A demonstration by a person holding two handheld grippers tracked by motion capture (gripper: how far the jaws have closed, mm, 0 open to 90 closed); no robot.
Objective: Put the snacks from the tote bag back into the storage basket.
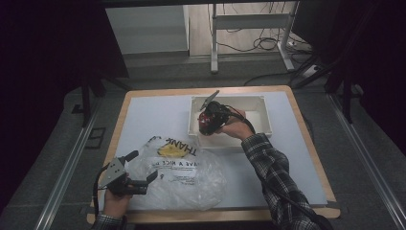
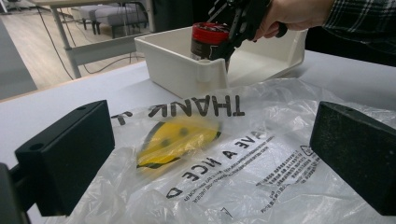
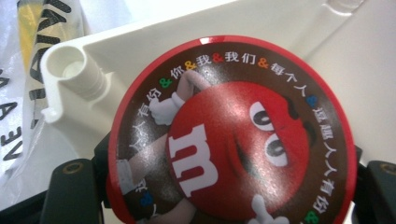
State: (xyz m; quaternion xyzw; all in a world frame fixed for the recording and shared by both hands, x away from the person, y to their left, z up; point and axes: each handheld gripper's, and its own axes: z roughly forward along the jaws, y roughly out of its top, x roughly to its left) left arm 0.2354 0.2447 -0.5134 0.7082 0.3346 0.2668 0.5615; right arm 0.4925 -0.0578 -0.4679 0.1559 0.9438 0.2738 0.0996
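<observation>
A round candy jar (image 3: 233, 135) with a red lid and a red cartoon candy figure on it sits between my right gripper's (image 3: 224, 196) black jaws, which are shut on its sides. In the high view the jar (image 1: 205, 125) hangs in the right gripper (image 1: 210, 118) over the near left corner of a white bin (image 1: 258, 103). The left gripper view shows the jar (image 2: 209, 41) just above the bin's corner (image 2: 205, 74). My left gripper (image 2: 210, 158) is open, its jaws wide apart over a clear plastic bag (image 2: 224, 154) without touching it.
The bag (image 1: 184, 175), printed with "THANK" and a yellow smiley, lies crumpled on the white table top (image 1: 153, 115) near the front edge. The bin's floor (image 3: 364, 70) looks bare. Table legs and cables (image 1: 249, 43) are on the floor beyond the table.
</observation>
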